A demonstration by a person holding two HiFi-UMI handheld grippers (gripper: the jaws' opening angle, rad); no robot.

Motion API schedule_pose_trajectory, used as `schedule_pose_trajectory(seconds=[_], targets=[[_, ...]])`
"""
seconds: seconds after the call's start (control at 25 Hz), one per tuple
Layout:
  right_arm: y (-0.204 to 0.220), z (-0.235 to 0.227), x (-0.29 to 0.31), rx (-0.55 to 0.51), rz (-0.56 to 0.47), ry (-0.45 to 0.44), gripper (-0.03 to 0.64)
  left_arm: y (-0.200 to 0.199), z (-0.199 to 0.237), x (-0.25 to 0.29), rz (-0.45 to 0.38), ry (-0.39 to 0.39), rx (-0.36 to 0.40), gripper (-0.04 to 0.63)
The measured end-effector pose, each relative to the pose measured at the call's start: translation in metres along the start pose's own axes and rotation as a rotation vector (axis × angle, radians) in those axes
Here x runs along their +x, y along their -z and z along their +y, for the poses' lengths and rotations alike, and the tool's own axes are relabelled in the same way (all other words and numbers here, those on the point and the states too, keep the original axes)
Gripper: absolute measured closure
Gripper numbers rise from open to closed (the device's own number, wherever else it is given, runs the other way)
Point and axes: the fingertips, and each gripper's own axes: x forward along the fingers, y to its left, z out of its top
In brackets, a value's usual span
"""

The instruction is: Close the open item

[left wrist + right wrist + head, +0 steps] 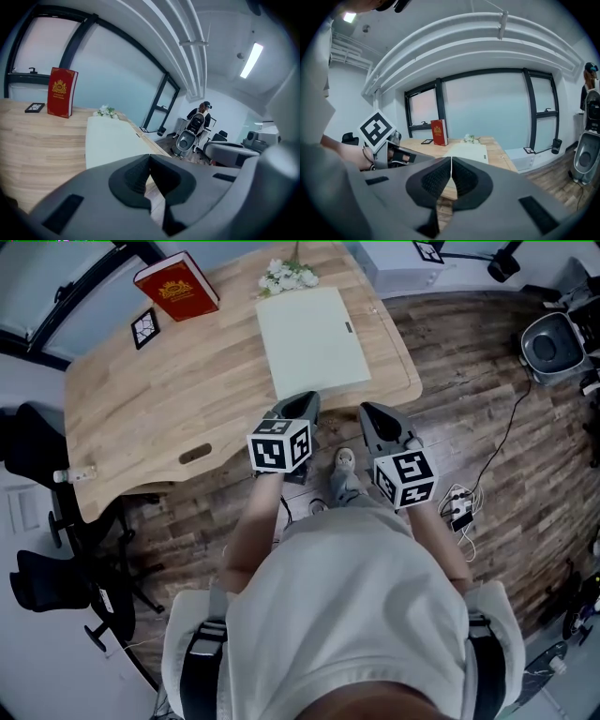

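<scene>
**A:** What's the surface like?

**B:** A light wooden desk (141,399) with a curved front edge, on a dark plank floor (469,362). Tall dark-framed windows (487,112) run behind it, white pipes cross the ceiling and a strip light (251,60) is on. A black office chair (47,521) stands at the desk's left end, and cables (457,504) lie on the floor to the right.

**A:** Where's the thing to be closed?

**B:** The pale green item (309,338) lies flat near the desk's right end, with nothing raised. Whether it's a laptop or a folder I can't tell. White flowers (289,277) lie just beyond its far edge.

**A:** And the grippers?

**B:** The left hand-held gripper (305,401) has its jaws together with nothing between them. The right hand-held gripper (370,411) is the same, pads touching and empty. Both are held side by side at the item's near edge.

**A:** Any writing?

**B:** The red book (176,285) stands upright at the far left. It carries a gold crest and a line of gold lettering too small to read. Beside it lies a black-and-white marker tile (145,328).
</scene>
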Motion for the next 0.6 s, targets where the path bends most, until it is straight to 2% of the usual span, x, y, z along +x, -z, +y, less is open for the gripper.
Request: schedule_pose_trajectory(seconds=[0.32,0.6], targets=[[0.004,0.027,-0.015,0.006,-0.011,0.006,0.597,0.02,-0.004,-0.046,-0.038,-0.02,-0.039,0.574],[0.008,0.046,-0.033,-0.009,-0.018,0.001,0.597,0.031,-0.01,-0.075,-0.066,-0.036,-0.033,0.574]])
